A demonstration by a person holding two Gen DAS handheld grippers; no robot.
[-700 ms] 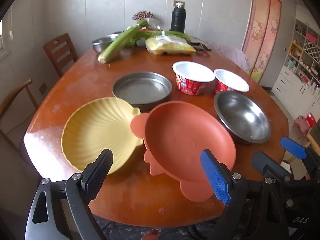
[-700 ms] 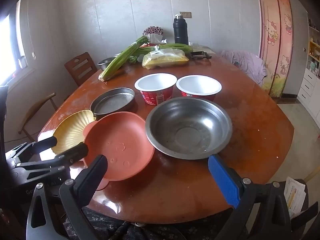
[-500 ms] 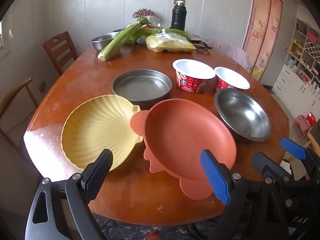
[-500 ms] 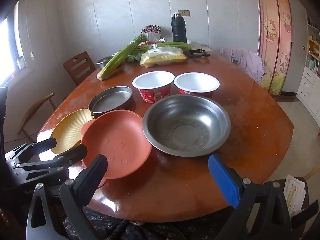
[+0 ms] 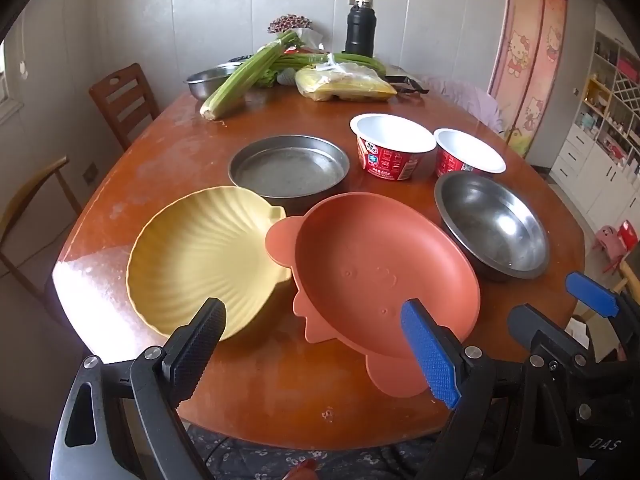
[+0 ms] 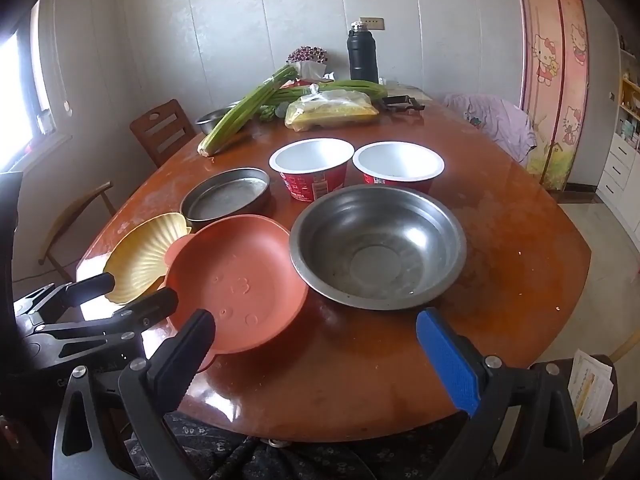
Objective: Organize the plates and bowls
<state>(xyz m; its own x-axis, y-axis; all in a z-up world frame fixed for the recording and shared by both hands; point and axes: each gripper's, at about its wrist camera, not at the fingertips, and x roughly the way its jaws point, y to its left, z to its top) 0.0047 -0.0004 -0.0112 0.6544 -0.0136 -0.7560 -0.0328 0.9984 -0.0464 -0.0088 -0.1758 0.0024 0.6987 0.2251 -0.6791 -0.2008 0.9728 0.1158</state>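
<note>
Since the earlier frames both grippers have eased slightly forward toward the dishes. The left gripper (image 5: 316,344) stands wide open and empty above the near table edge, its fingers framing the yellow shell plate (image 5: 204,256) and the orange plate (image 5: 376,276), whose ear overlaps the yellow rim. The right gripper (image 6: 316,344) is equally spread, holding nothing, before the steel bowl (image 6: 378,246). Behind sit a round metal pan (image 5: 288,168) and two red cups (image 5: 392,148) on the wooden table (image 5: 168,148), with celery (image 5: 244,76) at the far end.
</note>
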